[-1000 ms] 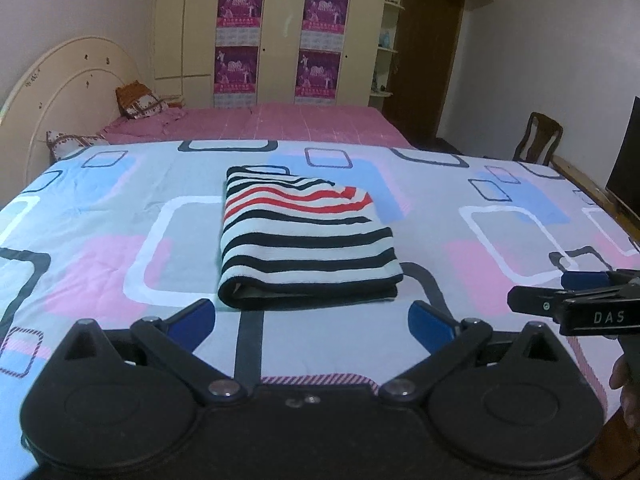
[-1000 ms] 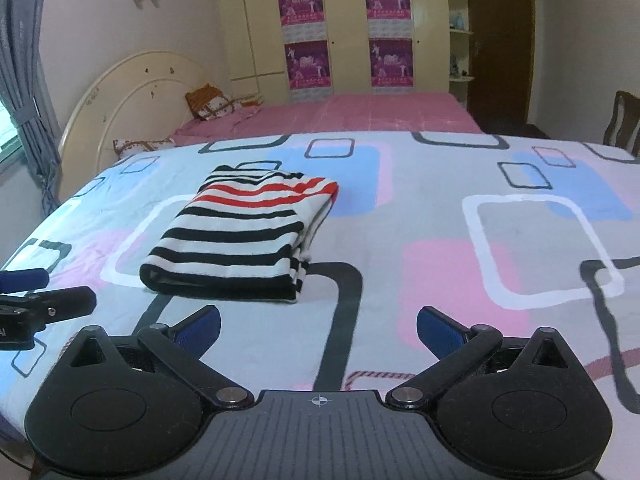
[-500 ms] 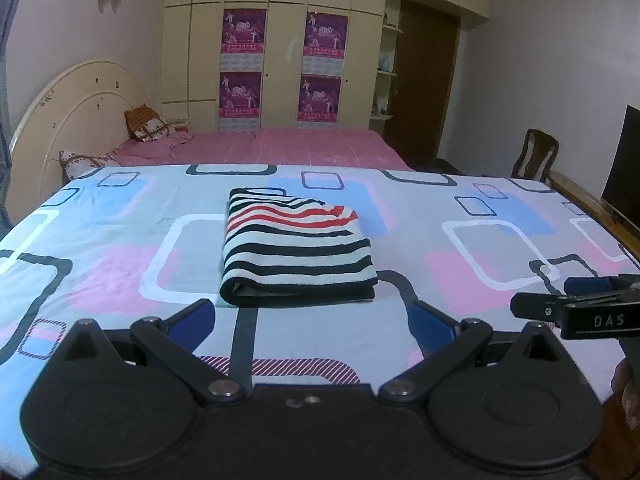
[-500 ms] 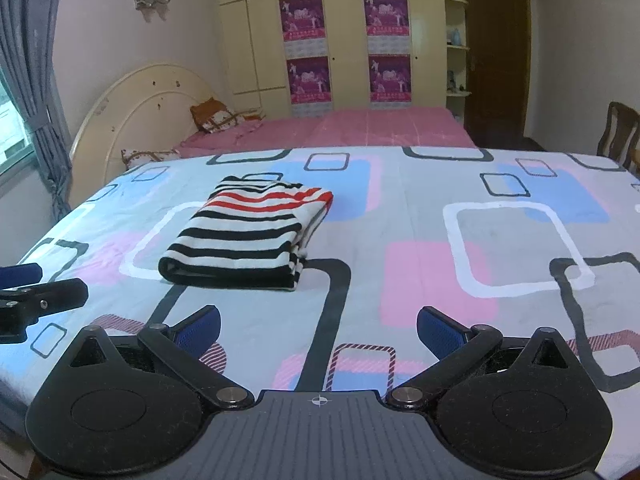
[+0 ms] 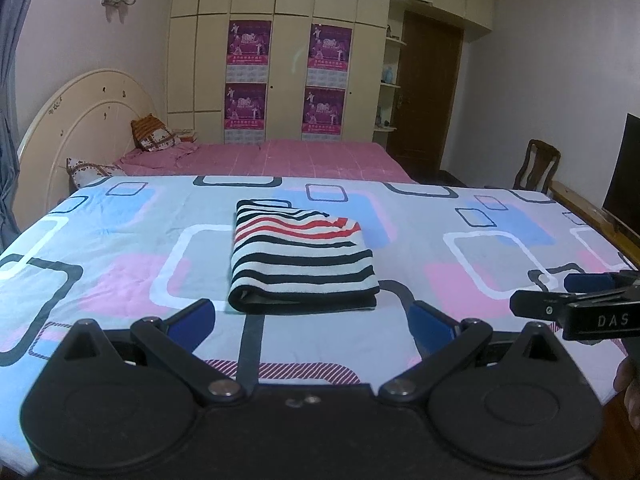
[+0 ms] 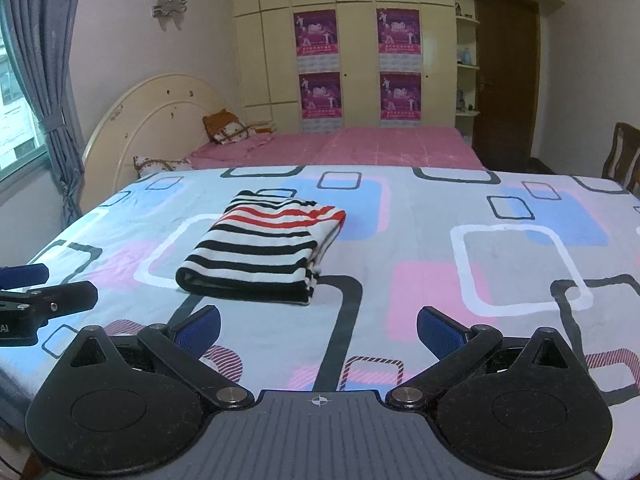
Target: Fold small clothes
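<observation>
A small garment with black, white and red stripes (image 5: 300, 256) lies folded into a neat rectangle on the patterned bedspread (image 5: 120, 248); it also shows in the right wrist view (image 6: 260, 252). My left gripper (image 5: 310, 322) is open and empty, held back from the garment's near edge. My right gripper (image 6: 318, 330) is open and empty, to the right of and behind the garment. Each gripper shows at the edge of the other's view: the right gripper (image 5: 576, 300) and the left gripper (image 6: 40, 292).
A pink bed (image 5: 280, 156) with a cream headboard (image 5: 80, 120) and pillows stands behind. Wardrobes with purple posters (image 5: 288, 80) line the far wall. A wooden chair (image 5: 536, 168), a door (image 5: 428, 96) and a dark screen (image 5: 624, 176) are at the right. Curtains (image 6: 48, 92) hang at the left.
Both grippers have pulled back and up from the folded garment, which now looks smaller and farther off. The garment has not moved. Both grippers stay open.
</observation>
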Demonstrator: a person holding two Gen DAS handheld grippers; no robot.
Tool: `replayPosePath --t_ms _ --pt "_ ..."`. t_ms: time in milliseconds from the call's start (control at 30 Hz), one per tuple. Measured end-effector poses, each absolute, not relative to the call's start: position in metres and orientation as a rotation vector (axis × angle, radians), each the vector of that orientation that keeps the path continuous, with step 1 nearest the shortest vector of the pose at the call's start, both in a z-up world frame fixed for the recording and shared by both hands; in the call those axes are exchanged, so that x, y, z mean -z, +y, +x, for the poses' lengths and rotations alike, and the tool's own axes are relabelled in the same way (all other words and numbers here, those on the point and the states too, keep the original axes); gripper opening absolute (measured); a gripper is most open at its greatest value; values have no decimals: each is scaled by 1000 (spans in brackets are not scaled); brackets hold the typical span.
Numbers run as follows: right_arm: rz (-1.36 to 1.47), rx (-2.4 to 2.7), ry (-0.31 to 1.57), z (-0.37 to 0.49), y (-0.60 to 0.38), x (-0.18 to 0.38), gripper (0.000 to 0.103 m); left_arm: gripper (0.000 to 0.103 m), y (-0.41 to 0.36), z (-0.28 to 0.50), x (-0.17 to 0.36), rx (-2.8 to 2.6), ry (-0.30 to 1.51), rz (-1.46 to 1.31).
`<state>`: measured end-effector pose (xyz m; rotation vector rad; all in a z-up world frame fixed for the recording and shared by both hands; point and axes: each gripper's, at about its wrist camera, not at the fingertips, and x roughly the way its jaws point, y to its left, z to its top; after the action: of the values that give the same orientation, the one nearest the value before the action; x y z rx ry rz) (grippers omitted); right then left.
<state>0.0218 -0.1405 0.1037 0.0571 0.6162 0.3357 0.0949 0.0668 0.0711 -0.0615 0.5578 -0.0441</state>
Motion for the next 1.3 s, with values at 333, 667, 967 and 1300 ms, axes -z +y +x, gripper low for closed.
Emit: replayPosePath --t_ms 333,667,967,1300 --pt "67 -320 619 22 -147 -103 103 103 64 93 -72 53 554 -50" --pt "69 -319 619 24 -149 -102 103 103 63 94 -73 54 551 -51" --pt "72 -323 617 25 -152 -101 103 103 64 95 -74 52 551 -51" --pt "75 -325 622 26 -153 -101 103 103 64 95 -75 49 549 -49"
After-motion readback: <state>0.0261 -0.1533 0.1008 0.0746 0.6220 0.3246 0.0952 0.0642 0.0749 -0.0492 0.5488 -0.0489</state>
